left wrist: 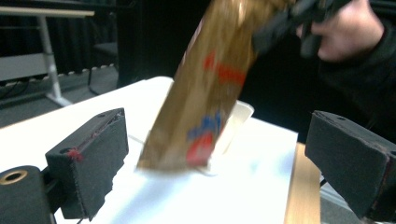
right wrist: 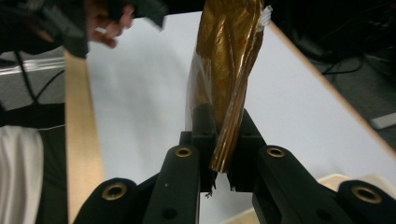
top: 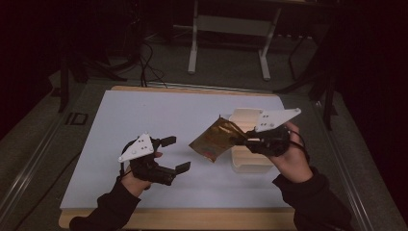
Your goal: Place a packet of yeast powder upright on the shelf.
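Jaws of the right gripper [top: 246, 138] clamp one end of a gold foil packet [top: 215, 139], lifted off the white table [top: 144, 115] at about 3 o'clock, in front of a pale tray [top: 248, 161]. The right gripper view shows the crumpled foil pinched between the pads [right wrist: 205, 123]; the left gripper view adds blurred red and blue print. The left gripper [top: 175, 154], at 7 o'clock, is spread wide, holding nothing.

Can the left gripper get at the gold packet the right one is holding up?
Probably yes: the left gripper is open, facing the gold packet, with nothing between them.
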Motion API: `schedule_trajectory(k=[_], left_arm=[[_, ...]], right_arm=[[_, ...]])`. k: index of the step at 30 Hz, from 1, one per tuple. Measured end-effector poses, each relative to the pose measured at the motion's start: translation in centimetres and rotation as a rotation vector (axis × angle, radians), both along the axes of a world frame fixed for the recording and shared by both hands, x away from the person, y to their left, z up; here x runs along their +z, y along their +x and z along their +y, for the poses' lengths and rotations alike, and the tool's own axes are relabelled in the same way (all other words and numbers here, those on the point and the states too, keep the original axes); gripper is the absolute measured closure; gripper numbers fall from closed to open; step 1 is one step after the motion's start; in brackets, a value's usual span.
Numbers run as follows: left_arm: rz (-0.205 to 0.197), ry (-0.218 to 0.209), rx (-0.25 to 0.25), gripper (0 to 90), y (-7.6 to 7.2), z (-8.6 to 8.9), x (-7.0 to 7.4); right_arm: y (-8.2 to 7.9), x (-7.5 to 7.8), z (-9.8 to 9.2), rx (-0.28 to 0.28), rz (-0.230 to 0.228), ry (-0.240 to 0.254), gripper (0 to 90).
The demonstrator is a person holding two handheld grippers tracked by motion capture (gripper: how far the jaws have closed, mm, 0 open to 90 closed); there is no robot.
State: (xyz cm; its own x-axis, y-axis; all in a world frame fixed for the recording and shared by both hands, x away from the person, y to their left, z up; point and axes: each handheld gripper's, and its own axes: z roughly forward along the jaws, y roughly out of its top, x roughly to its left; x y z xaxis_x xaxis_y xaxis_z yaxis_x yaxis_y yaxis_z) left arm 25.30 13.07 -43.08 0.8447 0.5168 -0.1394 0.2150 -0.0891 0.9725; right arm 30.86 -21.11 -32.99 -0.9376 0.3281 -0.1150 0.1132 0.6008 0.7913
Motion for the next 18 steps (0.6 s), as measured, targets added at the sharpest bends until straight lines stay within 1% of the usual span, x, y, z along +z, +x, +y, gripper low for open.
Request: schedule_trajectory(k=[2,3,5,6,8,10,14,15,17,18], left_arm=[[0.017,-0.006,0.011,5.1,-0.1,0.4,-0.5],[0.021,-0.005,0.016,5.1,-0.1,0.6,-0.7],[0.042,-0.013,0.031,5.0,-0.3,1.2,-1.4],[0.049,-0.007,0.036,5.0,-0.3,1.4,-1.7],[0.058,-0.002,0.051,5.0,-0.6,1.9,-2.3],[0.07,0.007,0.061,5.0,-0.8,2.4,-2.9],[0.108,0.005,0.076,3.7,-1.1,3.1,-3.9],[0.111,0.0,0.08,3.6,-1.1,3.3,-4.1],[0.117,0.007,0.085,3.6,-1.2,3.5,-4.3],[0.115,0.008,0.087,3.7,-1.2,3.6,-4.4]], right_arm=[[0.4,0.5,-0.6,-0.022,-0.015,0.0,83.5],[0.6,0.7,-0.9,-0.033,-0.022,-0.002,83.5],[1.0,1.1,-1.6,-0.052,-0.033,0.0,83.6],[1.2,1.3,-1.9,-0.065,-0.032,-0.002,83.6],[1.7,1.6,-2.6,-0.084,-0.046,-0.005,83.6],[2.1,1.8,-3.1,-0.104,-0.061,-0.016,83.6],[3.1,2.1,-4.4,-0.152,-0.086,-0.051,83.7],[3.4,2.1,-4.7,-0.16,-0.09,-0.056,83.7],[3.8,2.0,-5.2,-0.172,-0.108,-0.074,83.7],[4.0,1.9,-5.4,-0.177,-0.107,-0.083,83.7]])
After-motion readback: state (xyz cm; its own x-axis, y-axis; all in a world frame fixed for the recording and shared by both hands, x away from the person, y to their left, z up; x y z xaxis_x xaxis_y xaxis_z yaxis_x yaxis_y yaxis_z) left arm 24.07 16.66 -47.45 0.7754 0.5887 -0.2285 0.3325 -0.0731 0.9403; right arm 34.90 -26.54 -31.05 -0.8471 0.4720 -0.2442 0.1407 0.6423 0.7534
